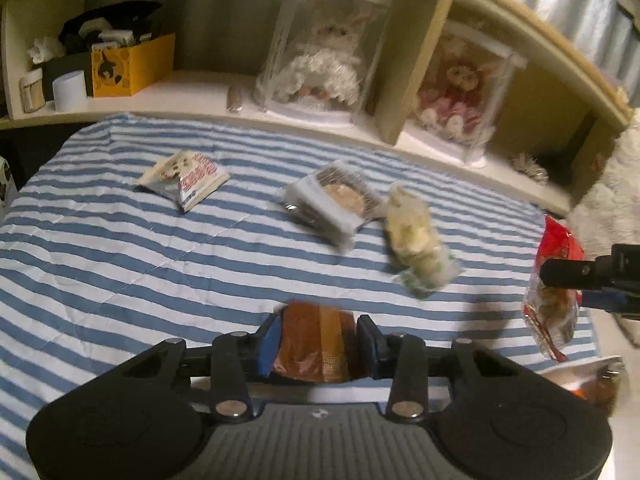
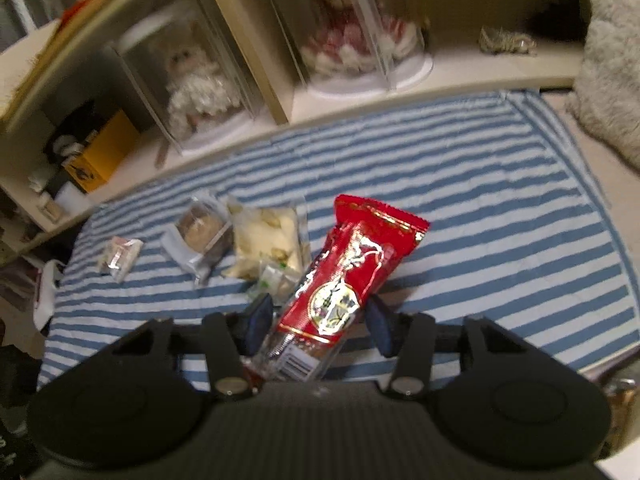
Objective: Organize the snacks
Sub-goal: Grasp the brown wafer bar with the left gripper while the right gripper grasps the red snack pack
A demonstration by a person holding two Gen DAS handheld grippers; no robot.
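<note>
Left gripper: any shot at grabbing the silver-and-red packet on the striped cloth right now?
Probably not as is. The left gripper is already shut on a brown snack pack, so its jaws are occupied. The path over the striped cloth to the silver-and-red packet looks free of obstacles.

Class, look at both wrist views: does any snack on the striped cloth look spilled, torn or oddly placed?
Nothing spilled or visibly torn. Three packets lie scattered at mismatched angles on the striped cloth; blur hides finer damage.
</note>
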